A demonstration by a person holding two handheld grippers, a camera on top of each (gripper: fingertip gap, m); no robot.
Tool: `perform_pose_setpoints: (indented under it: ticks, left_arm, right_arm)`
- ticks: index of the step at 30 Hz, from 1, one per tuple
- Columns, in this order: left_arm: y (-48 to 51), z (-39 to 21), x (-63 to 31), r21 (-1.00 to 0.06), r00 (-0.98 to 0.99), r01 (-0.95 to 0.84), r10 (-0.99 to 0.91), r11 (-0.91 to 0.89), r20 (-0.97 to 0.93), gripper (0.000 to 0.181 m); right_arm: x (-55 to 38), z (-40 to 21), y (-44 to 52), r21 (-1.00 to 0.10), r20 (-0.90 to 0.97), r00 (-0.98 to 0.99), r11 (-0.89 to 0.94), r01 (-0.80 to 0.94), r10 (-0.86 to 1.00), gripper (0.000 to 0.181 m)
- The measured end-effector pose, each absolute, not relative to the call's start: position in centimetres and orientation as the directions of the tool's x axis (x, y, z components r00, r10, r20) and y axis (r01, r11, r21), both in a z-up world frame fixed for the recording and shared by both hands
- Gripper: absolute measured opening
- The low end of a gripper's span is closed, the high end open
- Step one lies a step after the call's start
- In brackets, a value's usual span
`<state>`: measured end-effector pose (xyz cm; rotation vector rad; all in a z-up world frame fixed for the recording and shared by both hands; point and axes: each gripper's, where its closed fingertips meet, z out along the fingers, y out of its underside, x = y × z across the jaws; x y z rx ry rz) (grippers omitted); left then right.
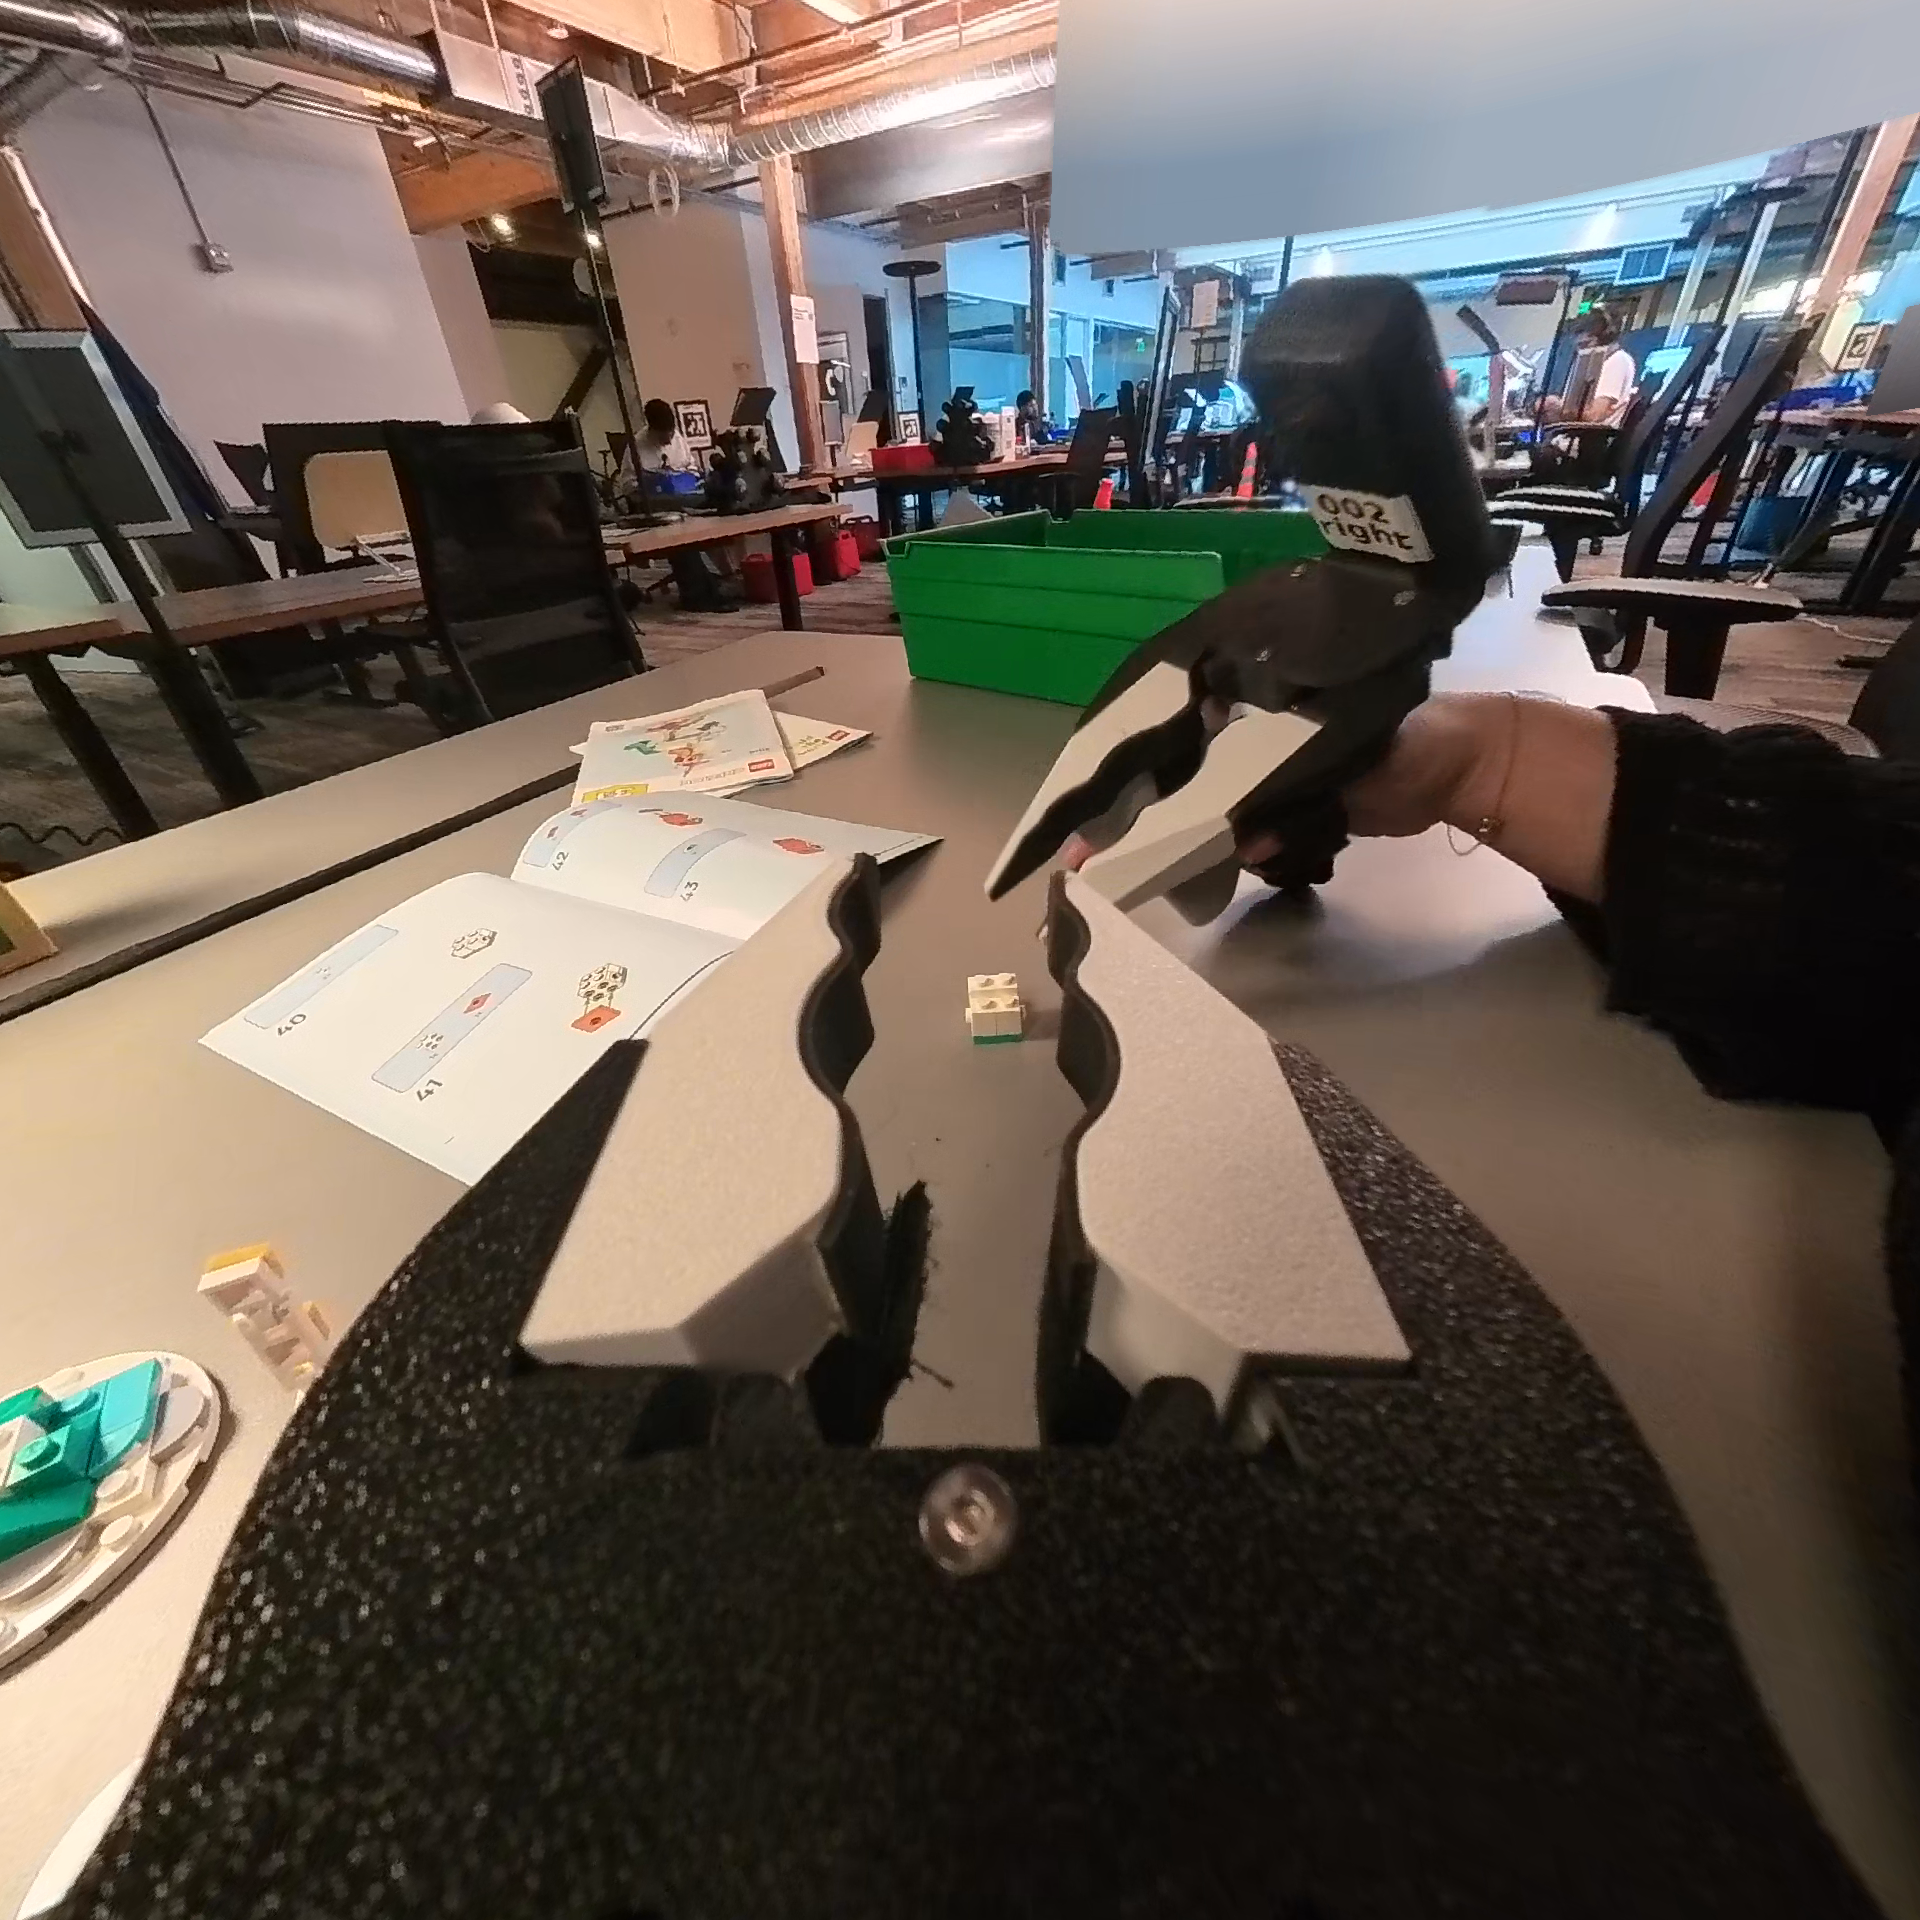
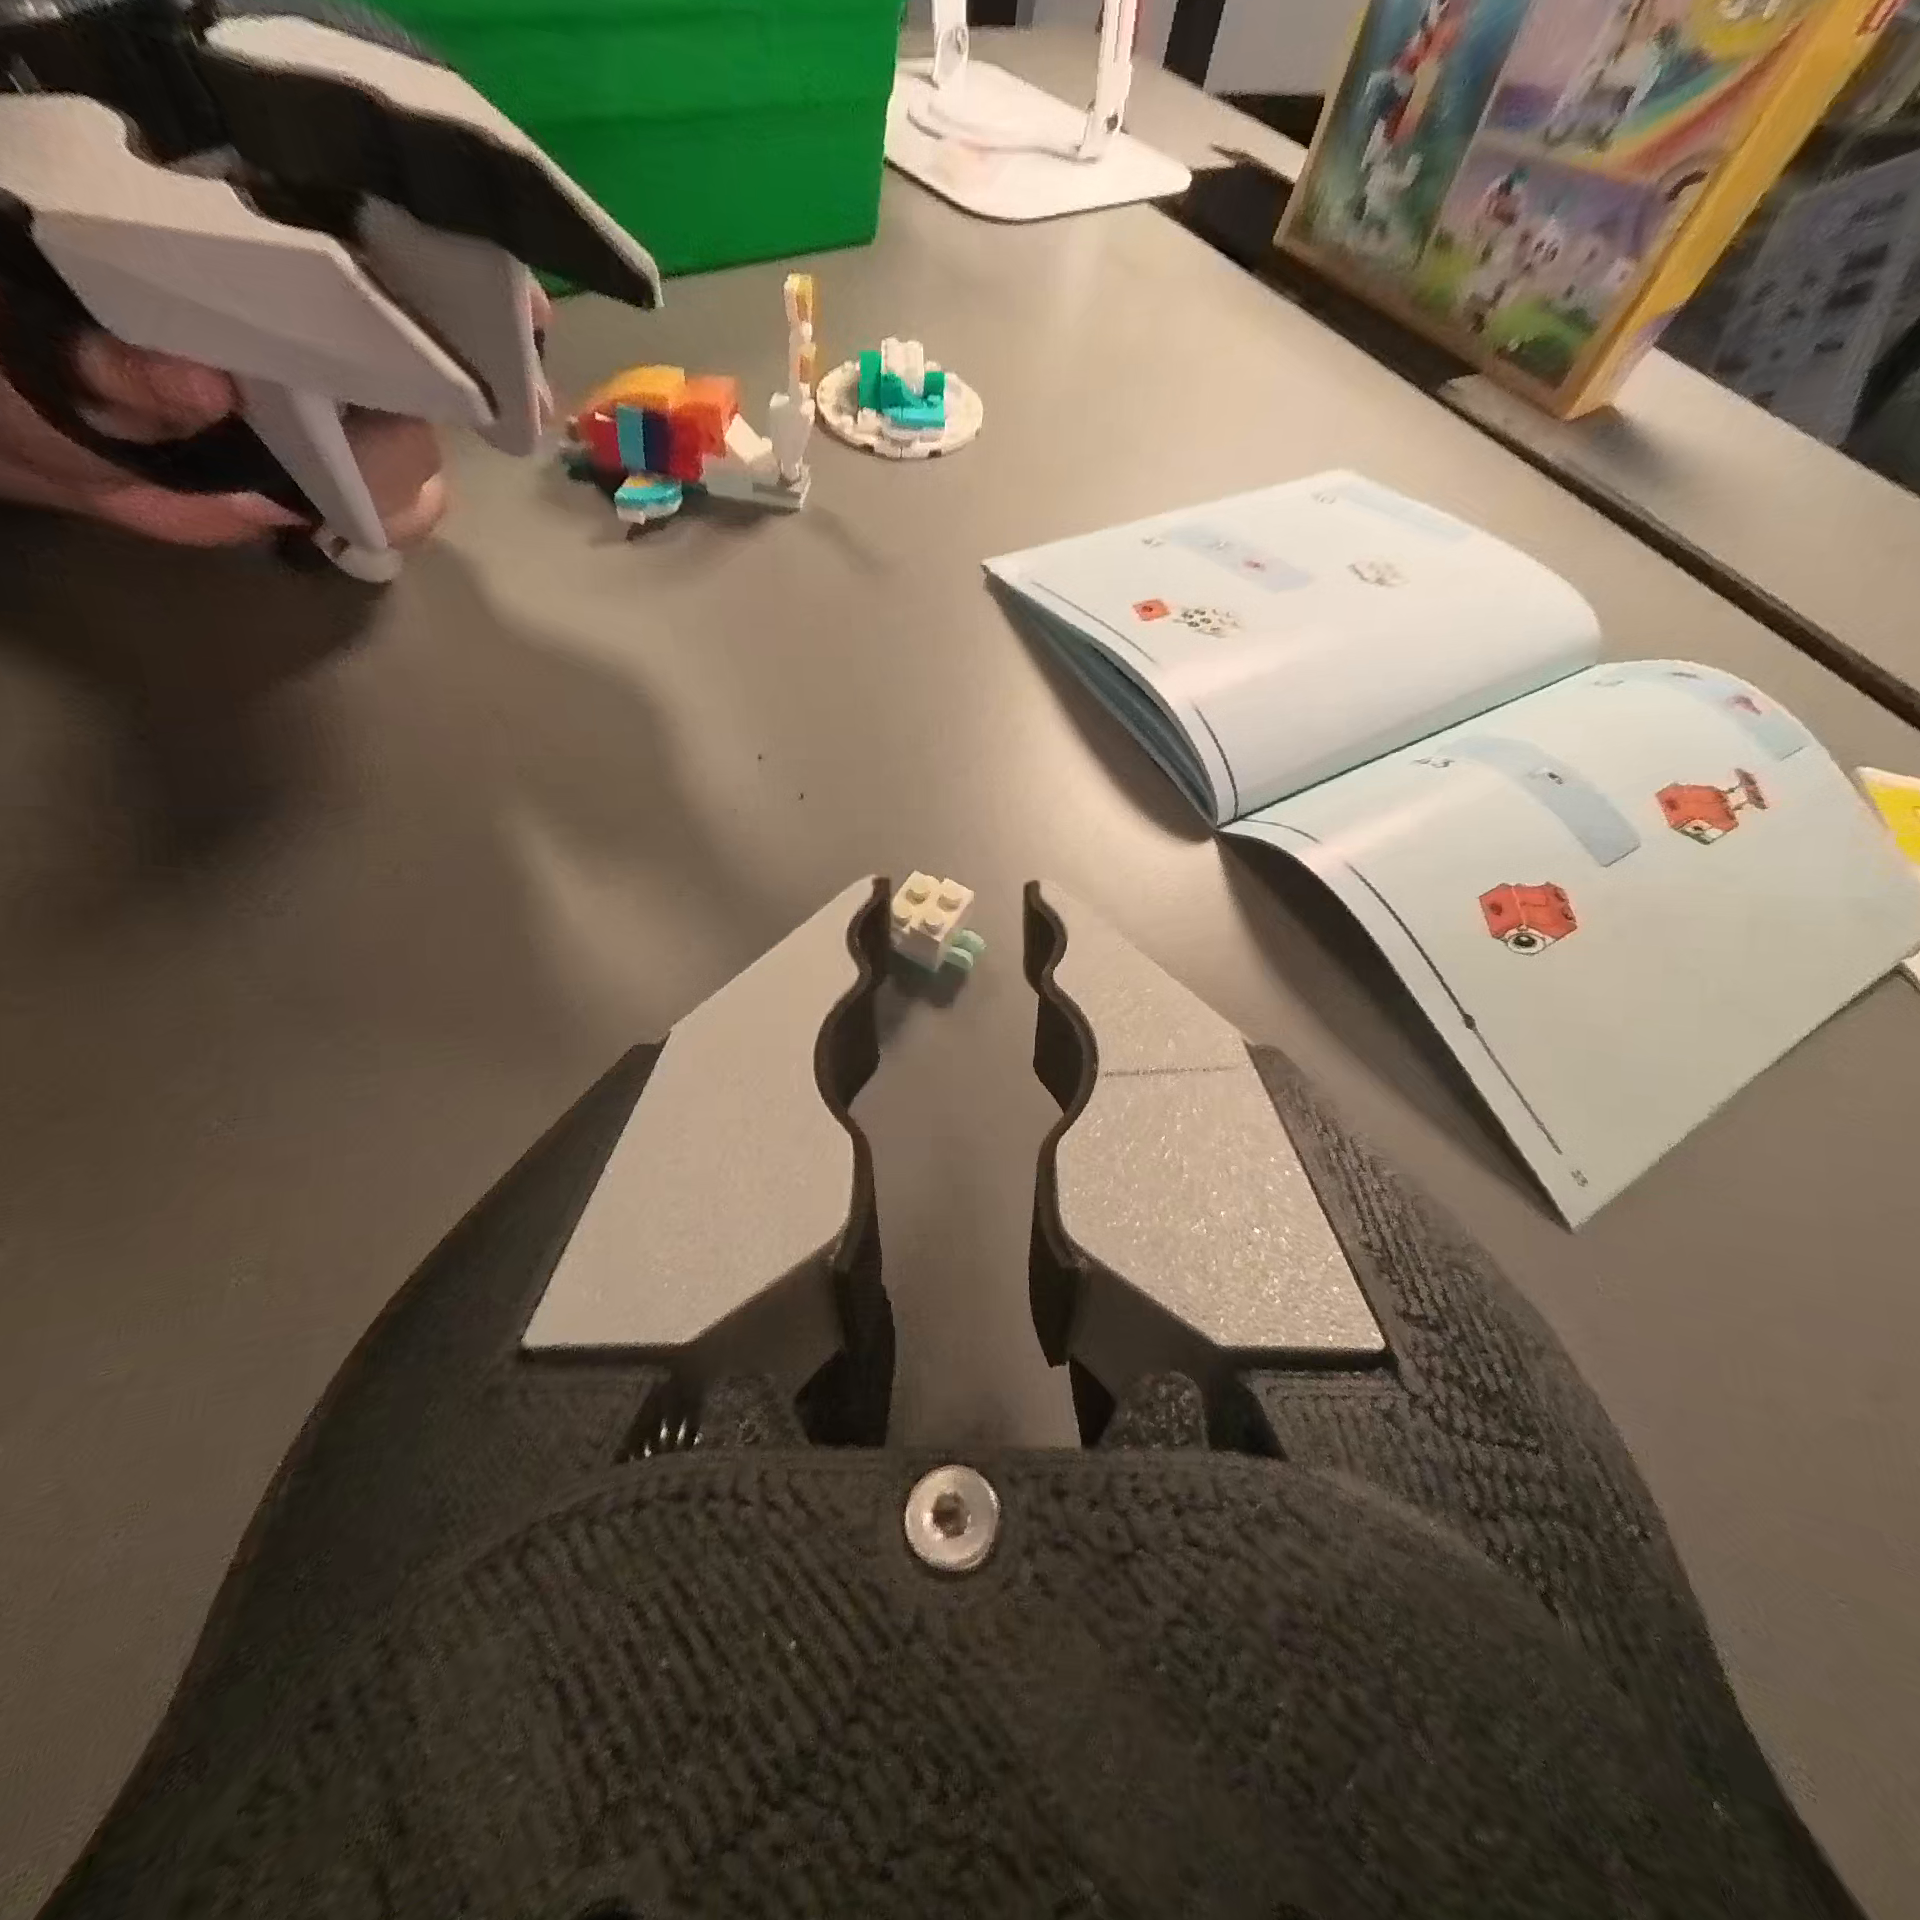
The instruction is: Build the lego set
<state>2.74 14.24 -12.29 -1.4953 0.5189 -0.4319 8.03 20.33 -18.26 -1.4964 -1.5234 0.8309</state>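
Observation:
A small white brick assembly with a green underside [image 1: 995, 1006] lies on the grey table [image 1: 1351, 1039]. In the right wrist view the assembly [image 2: 930, 925] lies just in front of my open right gripper [image 2: 951, 888], close to its left fingertip, not gripped. My left gripper [image 1: 961, 883] is open and empty, held above the table behind the assembly. It shows at the upper left of the right wrist view [image 2: 582, 364]. The right gripper [image 1: 1034, 883] shows in the left wrist view, pointing down toward the assembly.
An open instruction booklet [image 2: 1351, 707] lies to the right. A colourful lego model [image 2: 655, 436], a tall white and yellow piece [image 2: 795, 395] and a round white plate with teal bricks [image 2: 899, 405] stand farther back. A green bin [image 2: 675, 114] and the set's box [image 2: 1538, 177] stand behind. There is about 11 cm between the tips of the two grippers.

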Motion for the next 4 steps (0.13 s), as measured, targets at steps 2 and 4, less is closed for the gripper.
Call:
perform_pose_setpoints:
  ticks: [2, 4]
  left_arm:
    - [14.23, -12.28, 2.77, -0.998, 0.819, -0.048, -0.571, 0.039, -0.061, 0.029]
    - [14.23, -12.30, 2.78, -0.998, 0.818, -0.049, -0.571, 0.038, -0.062, 0.030]
  right_arm:
    - [7.94, -18.67, 20.35, -0.878, 0.117, 0.050, 0.080, 0.473, 0.992, 0.024]
    - [7.85, -19.16, 20.32, -0.860, 0.129, 0.046, 0.089, 0.502, 0.991, 0.024]
